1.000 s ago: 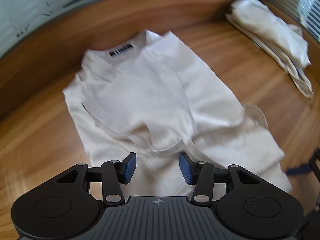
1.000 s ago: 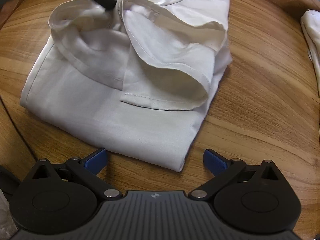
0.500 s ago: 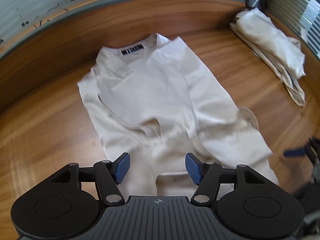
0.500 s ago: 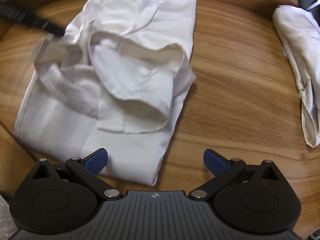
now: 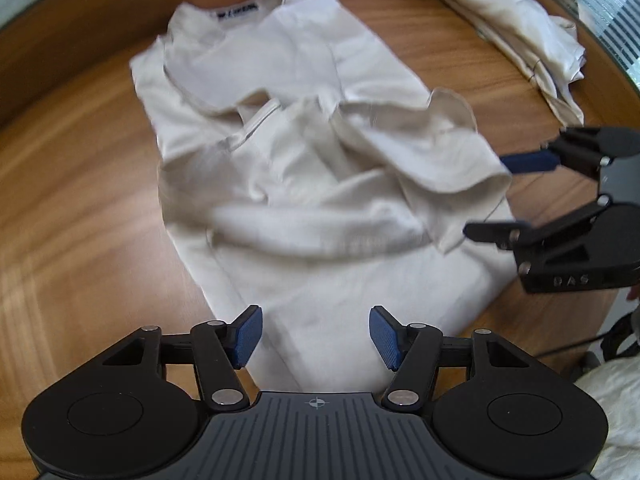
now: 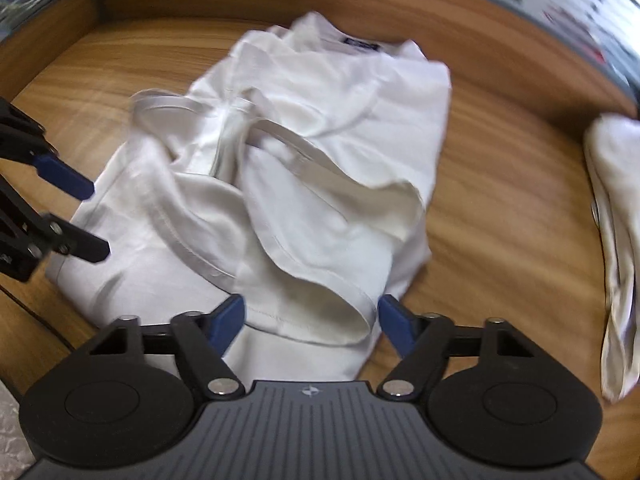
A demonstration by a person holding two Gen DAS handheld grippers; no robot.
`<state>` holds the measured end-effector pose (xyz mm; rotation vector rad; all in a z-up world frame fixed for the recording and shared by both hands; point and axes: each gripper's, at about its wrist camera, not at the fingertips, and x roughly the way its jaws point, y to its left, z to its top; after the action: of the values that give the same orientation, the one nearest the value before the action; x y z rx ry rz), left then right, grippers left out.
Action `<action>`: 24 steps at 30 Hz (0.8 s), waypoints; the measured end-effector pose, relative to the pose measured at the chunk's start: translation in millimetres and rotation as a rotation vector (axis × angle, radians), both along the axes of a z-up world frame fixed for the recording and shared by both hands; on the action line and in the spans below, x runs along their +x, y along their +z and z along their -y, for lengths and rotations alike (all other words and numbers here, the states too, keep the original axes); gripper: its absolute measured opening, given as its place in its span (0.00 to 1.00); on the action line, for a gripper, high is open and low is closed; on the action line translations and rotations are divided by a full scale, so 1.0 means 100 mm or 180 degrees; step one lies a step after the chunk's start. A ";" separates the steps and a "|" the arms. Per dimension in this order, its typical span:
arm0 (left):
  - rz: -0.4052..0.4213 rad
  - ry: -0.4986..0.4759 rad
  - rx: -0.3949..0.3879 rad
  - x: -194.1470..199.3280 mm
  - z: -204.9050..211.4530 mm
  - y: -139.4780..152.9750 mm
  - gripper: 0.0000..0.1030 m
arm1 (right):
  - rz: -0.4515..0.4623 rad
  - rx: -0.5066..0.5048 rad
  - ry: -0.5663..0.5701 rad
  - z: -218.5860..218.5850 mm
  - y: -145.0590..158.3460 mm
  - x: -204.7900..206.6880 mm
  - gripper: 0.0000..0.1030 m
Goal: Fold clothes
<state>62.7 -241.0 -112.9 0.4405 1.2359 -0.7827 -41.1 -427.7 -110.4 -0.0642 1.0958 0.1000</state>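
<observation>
Closing jaws of both grippers, gripping nothing, over white shirt (image 5: 312, 200); right-wrist view alone showing sleeve hem (image 6: 320, 300) between right gripper's (image 6: 310, 322).

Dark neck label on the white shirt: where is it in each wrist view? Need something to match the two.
Left wrist: neck label at upper left of centre, on the collar at the far end of the white shirt.
Right wrist: neck label at top, just right of centre, again at the shirt's far end.
Shared landmark: second white garment, top right in the left view, at the right edge in the right view.
</observation>
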 end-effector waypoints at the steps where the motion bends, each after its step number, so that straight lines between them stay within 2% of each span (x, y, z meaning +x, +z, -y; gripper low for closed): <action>1: -0.0021 0.0020 0.0009 0.00 -0.01 -0.02 0.58 | 0.0006 -0.0004 0.0071 -0.02 0.01 0.02 0.73; 5: -0.0085 0.0090 0.0012 0.02 -0.05 -0.10 0.58 | 0.0059 -0.0081 0.0371 -0.15 0.05 0.04 0.71; 8: -0.0147 0.0094 0.0004 0.00 -0.04 -0.15 0.58 | 0.0242 -0.0310 0.0551 -0.24 0.14 0.02 0.71; 10: -0.0165 0.0069 0.0004 -0.02 -0.03 -0.18 0.58 | 0.0336 -0.0342 0.0647 -0.26 0.21 0.03 0.71; 13: -0.0147 0.0005 0.0020 -0.06 0.00 -0.22 0.58 | 0.0413 -0.0215 0.0771 -0.26 0.29 0.06 0.66; 15: -0.0093 -0.0087 0.0029 -0.11 0.04 -0.24 0.58 | 0.0426 -0.0089 0.0811 -0.27 0.32 0.07 0.59; 18: 0.0048 -0.0249 0.0074 -0.21 0.09 -0.26 0.63 | 0.0205 0.0078 0.0883 -0.31 0.25 0.12 0.53; 21: 0.0133 -0.0368 0.0144 -0.27 0.13 -0.27 0.66 | -0.0040 0.0257 0.0816 -0.30 0.10 0.17 0.52; 24: 0.0144 -0.0380 0.0152 -0.28 0.14 -0.27 0.68 | -0.0146 0.0254 0.0695 -0.27 -0.05 0.20 0.52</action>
<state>34.9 -255.1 -139.7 0.5722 1.1963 -0.8415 -20.8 -400.5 -115.7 -0.1102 1.1270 0.3426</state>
